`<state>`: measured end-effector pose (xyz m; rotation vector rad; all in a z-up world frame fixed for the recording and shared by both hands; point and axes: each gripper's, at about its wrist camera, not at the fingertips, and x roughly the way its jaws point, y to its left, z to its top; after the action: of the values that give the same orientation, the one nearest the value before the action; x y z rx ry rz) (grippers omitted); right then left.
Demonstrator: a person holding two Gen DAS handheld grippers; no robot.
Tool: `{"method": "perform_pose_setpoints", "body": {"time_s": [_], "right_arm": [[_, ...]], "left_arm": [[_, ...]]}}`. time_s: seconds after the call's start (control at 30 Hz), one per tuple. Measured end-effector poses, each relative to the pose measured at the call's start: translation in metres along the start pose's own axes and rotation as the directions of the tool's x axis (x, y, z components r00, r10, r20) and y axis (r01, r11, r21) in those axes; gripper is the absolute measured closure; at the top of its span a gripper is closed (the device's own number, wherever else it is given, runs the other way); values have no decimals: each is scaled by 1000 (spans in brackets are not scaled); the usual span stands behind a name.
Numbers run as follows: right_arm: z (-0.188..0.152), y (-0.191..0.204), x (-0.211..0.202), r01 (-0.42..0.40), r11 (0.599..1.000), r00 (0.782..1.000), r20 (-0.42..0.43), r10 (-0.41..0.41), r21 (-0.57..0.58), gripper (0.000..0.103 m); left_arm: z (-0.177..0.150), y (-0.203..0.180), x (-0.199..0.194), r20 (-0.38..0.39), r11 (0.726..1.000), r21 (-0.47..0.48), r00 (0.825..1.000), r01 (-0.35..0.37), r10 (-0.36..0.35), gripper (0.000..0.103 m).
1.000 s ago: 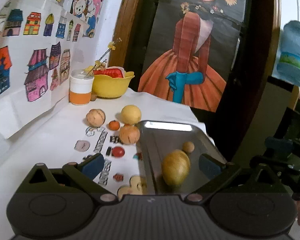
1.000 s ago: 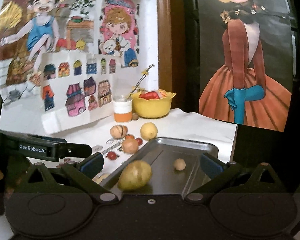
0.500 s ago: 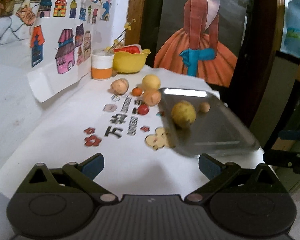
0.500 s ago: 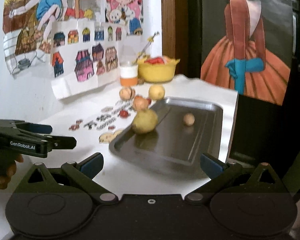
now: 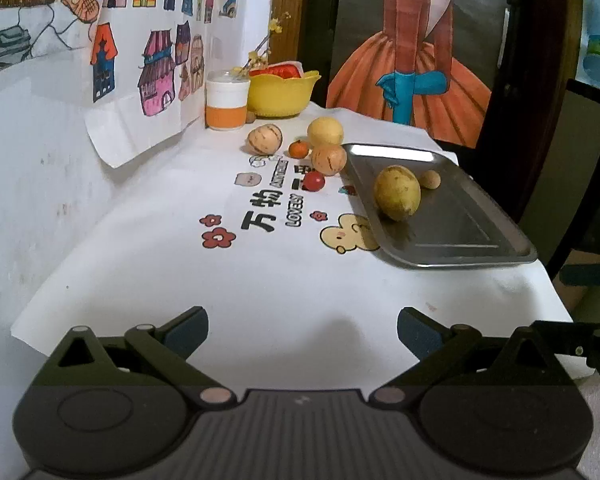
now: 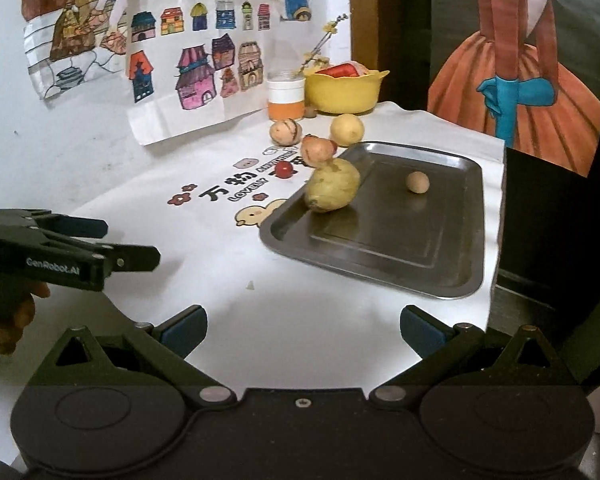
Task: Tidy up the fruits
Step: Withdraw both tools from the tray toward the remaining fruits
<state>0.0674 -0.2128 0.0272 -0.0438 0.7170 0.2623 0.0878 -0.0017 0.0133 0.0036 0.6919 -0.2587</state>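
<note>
In the right wrist view, the large yellow-green oval fruit (image 6: pixel 331 191) covers part of the peach-coloured round fruit (image 6: pixel 318 150) far ahead of the fingers. The small orange round fruit (image 5: pixel 299 149) shows there only as a sliver. The red contents (image 5: pixel 278 71) of the yellow plastic bowl (image 5: pixel 282 94) are unidentifiable.

Two wrist cameras looking along their own fingers across the same tabletop (image 5: pixel 284 280).

The left wrist view is facing the far wall from the near edge, low and well back from the metal tray (image 5: pixel 452 220); the right wrist view is looking likewise from further right, catching the left gripper (image 6: pixel 100 248) at its left edge. Both are sharing the tray, the scattered fruits and the yellow bowl (image 6: pixel 342 92).
</note>
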Motion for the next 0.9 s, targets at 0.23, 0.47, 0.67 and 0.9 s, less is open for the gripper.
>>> {"method": "perform_pose_setpoints", "body": {"time_s": [0.23,0.47,0.67,0.9], "right_arm": [[11,-2,9,-27,1000,1000,6,27,-6,1],[30,-9,25,-33,999,999,29,34,-24,1],[44,-24,43,-27,1000,998,60,27,5,1],[71,-44,67,-18,999,994,104,14,39,1]], "left_arm": [[7,5,7,-4,1000,-17,1000,-2,2,0],[25,12,24,-7,999,-45,1000,-6,6,0],[45,19,44,-1,998,-67,1000,-8,8,0],[70,19,76,16,999,-46,1000,1,0,0]]}}
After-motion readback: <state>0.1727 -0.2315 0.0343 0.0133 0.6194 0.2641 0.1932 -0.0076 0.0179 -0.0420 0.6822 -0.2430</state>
